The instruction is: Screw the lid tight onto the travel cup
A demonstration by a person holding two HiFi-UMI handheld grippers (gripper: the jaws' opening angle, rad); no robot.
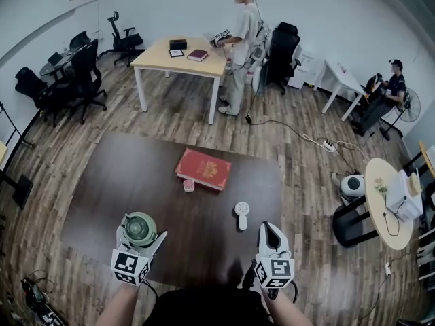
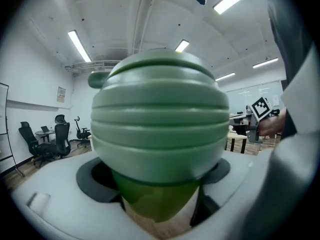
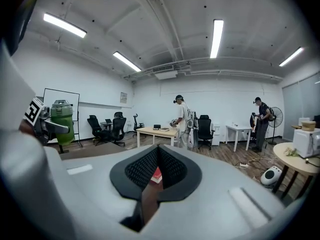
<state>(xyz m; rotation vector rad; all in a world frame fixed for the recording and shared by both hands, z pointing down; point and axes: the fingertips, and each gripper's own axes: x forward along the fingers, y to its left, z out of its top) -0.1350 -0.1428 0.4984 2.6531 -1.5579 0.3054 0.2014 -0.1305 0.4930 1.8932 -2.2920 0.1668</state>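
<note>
The green travel cup [image 1: 139, 225] is held above the near left part of the dark table [image 1: 122, 175], and my left gripper [image 1: 141, 238] is shut on it. In the left gripper view its pale green ribbed lid [image 2: 160, 114] fills the frame and sits on the darker green body [image 2: 155, 201] between the jaws of the left gripper [image 2: 155, 184]. My right gripper [image 1: 270, 229] hovers over the table's near right, shut with nothing in it. In its own view the right gripper [image 3: 157, 165] has its pads together, and the cup [image 3: 62, 120] shows far left.
A red book [image 1: 203, 168] lies mid-table with a small pink thing [image 1: 189, 185] beside it and a white handheld fan [image 1: 242, 214] nearer me. A person [image 1: 241, 43] stands at a light wooden table [image 1: 180, 58]. Office chairs [image 1: 81, 73] and a round side table [image 1: 391, 202] ring the room.
</note>
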